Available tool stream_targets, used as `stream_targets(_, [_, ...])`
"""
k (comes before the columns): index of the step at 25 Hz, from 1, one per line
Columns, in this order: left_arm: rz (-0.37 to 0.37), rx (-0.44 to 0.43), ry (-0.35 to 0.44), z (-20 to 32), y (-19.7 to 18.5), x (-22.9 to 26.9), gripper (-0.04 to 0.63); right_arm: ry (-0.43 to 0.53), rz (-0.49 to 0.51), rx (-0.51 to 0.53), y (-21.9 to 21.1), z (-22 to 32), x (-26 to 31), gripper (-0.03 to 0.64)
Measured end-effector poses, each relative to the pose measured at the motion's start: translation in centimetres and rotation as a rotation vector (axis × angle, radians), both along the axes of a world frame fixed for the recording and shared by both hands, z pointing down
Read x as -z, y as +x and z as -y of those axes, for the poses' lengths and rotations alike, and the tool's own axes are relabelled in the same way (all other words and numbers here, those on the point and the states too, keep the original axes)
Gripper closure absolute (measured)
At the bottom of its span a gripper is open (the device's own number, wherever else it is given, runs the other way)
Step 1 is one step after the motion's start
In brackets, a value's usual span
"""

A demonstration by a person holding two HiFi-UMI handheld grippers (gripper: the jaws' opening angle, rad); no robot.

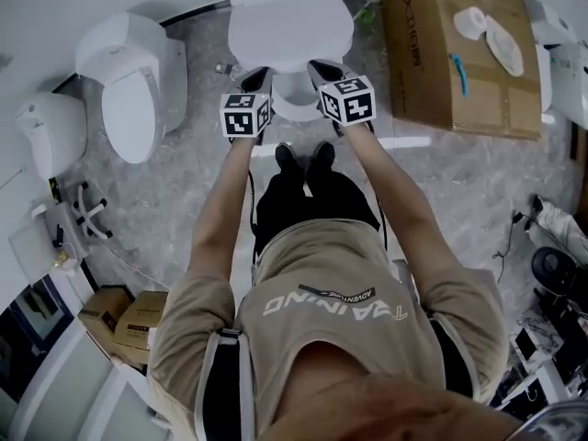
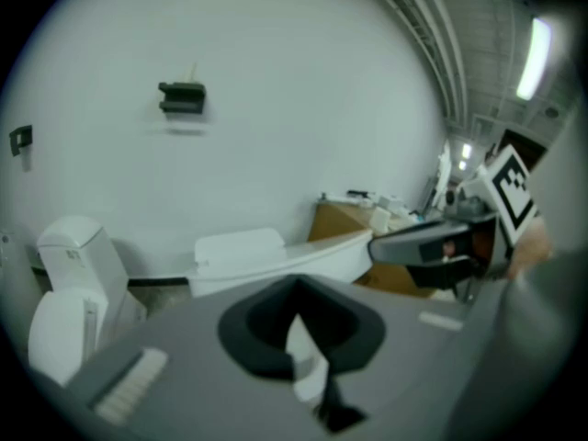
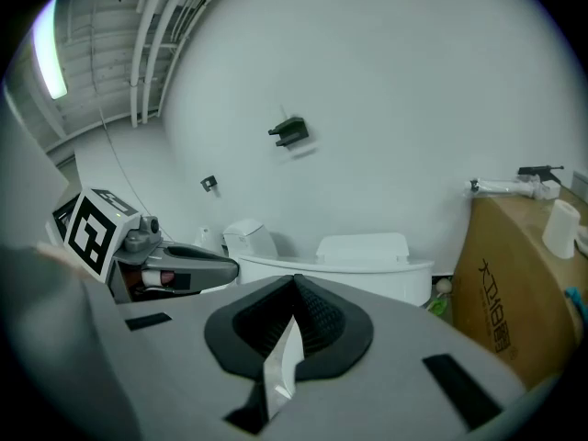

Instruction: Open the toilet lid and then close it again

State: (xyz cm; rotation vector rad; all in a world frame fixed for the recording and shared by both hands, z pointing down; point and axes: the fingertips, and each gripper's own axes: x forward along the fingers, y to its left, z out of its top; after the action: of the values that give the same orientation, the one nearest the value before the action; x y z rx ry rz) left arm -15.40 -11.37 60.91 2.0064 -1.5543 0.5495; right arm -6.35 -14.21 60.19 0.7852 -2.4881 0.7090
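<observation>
Beige shirt [image 1: 349,329] fills the foreground. Beyond it, left gripper [image 1: 254,81] and right gripper [image 1: 323,68], jaws pressed together and empty, sit at the front of the lowered toilet lid [image 1: 289,24]. Probable risk: the shut tips slip off its smooth rim.

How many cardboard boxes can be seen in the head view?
3. One large cardboard box stands right of the toilet in front. Two small boxes lie together at the lower left. Others may be hidden behind the person.
</observation>
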Motion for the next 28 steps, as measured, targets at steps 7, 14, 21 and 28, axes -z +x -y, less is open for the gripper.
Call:
stream_targets(7, [0.023, 0.021, -0.032, 3.0, -1.2, 2.6, 0.589, 0.019, -0.058, 0.012, -1.4, 2.9, 2.7, 0.606])
stream_targets(14, [0.043, 0.029, -0.009, 6.5, -2.7, 5.6, 0.591, 0.056, -0.056, 0.023, -3.1, 6.4, 5.7, 0.606])
stream_targets(21, [0.013, 0.030, 0.008, 10.4, -4.3, 7.9, 0.591, 0.104, -0.105, 0.049, -4.8, 10.3, 8.0, 0.604])
stream_targets(28, [0.040, -0.043, 0.027, 14.7, -6.0, 10.3, 0.591, 0.144, -0.160, -0.002, -6.8, 14.7, 10.4, 0.604])
